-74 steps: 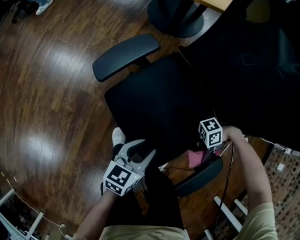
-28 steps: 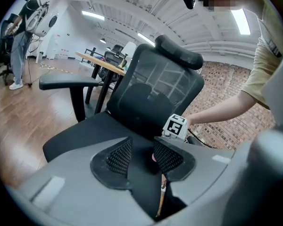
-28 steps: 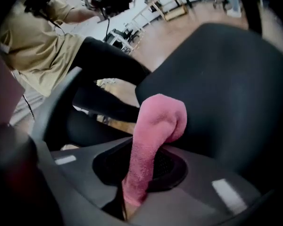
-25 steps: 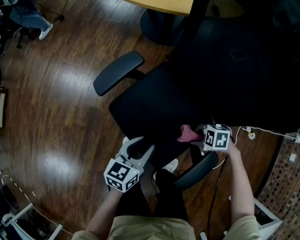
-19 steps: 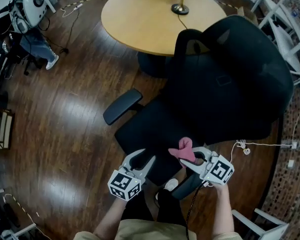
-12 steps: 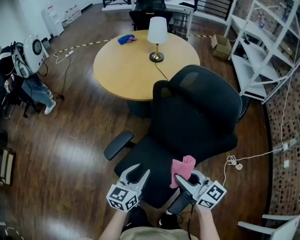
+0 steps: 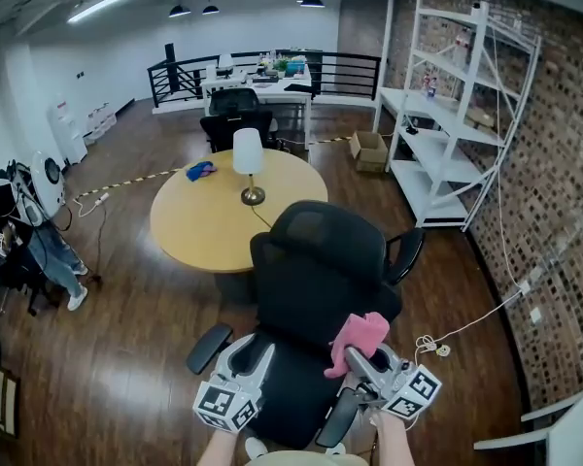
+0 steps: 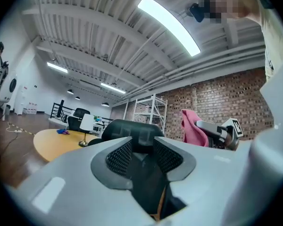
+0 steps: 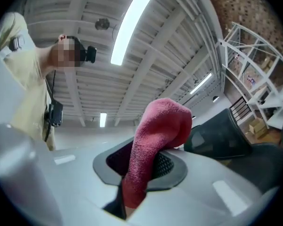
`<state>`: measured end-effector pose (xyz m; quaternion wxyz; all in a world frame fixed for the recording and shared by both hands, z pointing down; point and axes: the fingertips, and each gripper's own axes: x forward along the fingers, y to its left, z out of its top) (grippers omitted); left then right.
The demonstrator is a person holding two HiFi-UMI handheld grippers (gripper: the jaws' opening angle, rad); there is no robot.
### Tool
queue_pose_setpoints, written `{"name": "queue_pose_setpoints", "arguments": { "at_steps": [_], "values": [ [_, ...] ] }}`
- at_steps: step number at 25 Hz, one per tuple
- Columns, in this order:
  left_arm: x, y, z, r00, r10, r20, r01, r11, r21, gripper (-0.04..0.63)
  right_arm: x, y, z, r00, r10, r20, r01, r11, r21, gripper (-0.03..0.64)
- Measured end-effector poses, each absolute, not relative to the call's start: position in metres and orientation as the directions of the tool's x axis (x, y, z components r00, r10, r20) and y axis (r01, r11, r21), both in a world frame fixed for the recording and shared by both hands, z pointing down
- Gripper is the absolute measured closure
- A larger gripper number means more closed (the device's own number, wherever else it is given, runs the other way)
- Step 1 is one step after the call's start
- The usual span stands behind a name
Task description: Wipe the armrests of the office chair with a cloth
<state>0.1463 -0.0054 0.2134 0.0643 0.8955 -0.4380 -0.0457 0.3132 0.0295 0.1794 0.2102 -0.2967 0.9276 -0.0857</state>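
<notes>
The pink cloth (image 7: 360,338) is held by the right gripper (image 7: 354,360), whose jaws are clamped on its lower part. Its free end flops over above the front right of the black office chair (image 7: 316,260). The chair's right armrest (image 7: 338,417) lies just below that gripper, apart from the cloth. The other armrest (image 7: 208,349) sticks out on the chair's left. The left gripper (image 7: 253,353) hangs over the front left of the chair's seat, its jaws a little apart with nothing between them.

Behind the chair's backrest stands a round wooden counter (image 7: 209,226) carrying a lamp (image 7: 248,163) and a small blue thing (image 7: 200,171). White shelving (image 7: 457,115) stands along the brick wall to the chair's right. A white cable (image 7: 466,326) trails across the floor on that same side.
</notes>
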Motion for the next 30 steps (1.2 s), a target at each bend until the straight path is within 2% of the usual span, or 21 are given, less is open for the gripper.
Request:
{"name": "queue_pose_setpoints", "arguments": {
  "at_steps": [3,13,17,22,30],
  "values": [
    [0.157,-0.012,0.192,0.620,-0.782,-0.062,-0.772,-0.622,0.129,0.472,0.325,0.039,0.164,-0.711,-0.569,-0.412,-0.498,0.822,-0.276,0.549],
    [0.158,-0.011,0.169,0.493,-0.865,-0.096,-0.866,-0.498,0.037,0.456,0.313,0.035,0.166,-0.678,-0.687,-0.261,-0.698,0.713,-0.063,0.526],
    [0.153,-0.008,0.172,0.445,-0.892,-0.084,-0.894,-0.448,0.015,0.419,0.319,0.022,0.175,-0.571,-0.804,-0.163,-0.818,0.575,0.027,0.531],
    [0.145,-0.009,0.179,0.403,-0.913,-0.073,-0.914,-0.405,0.021,0.414,0.329,0.010,0.184,-0.414,-0.908,-0.066,-0.902,0.400,0.162,0.537],
    [0.146,-0.008,0.187,0.376,-0.925,-0.048,-0.927,-0.376,-0.008,0.378,0.363,0.010,0.190,-0.228,-0.972,-0.062,-0.972,0.224,0.067,0.541]
  ]
}}
